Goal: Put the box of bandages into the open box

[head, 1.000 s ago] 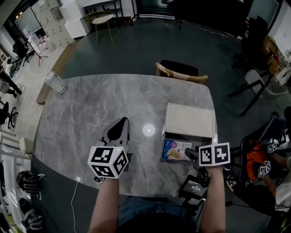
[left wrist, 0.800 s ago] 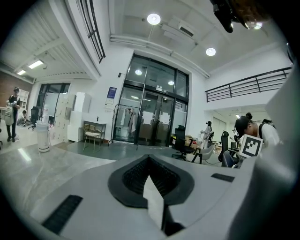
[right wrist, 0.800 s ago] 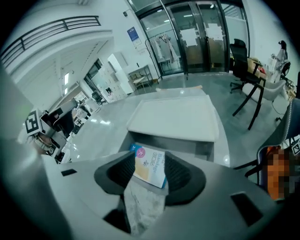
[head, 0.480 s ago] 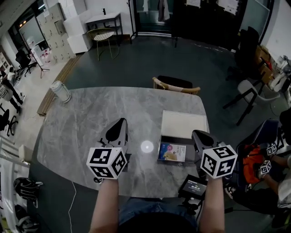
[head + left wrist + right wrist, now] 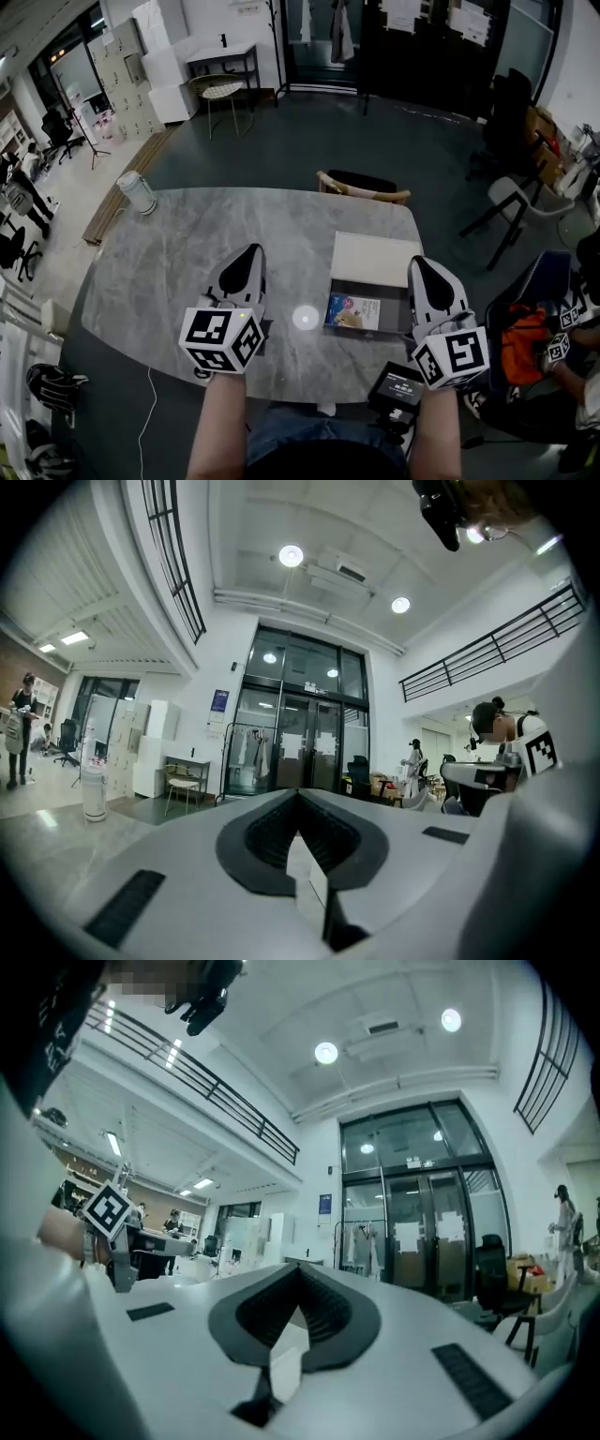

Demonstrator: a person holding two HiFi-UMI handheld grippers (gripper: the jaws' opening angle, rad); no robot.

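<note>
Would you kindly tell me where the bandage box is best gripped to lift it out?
From straight above, likely at its right end: the bandage box lies flat in the open box, whose walls block the sides, and bare tray shows only right of it.

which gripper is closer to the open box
The right gripper: it is right by the open box's right edge. The left gripper is farther off on the box's left, beyond the bright light spot.

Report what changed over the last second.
The right gripper withdrew from the box of bandages in the open box, swung to point forward beside it, and shut its jaws empty. The bandages stayed in the box; the left gripper kept its place left of it.
</note>
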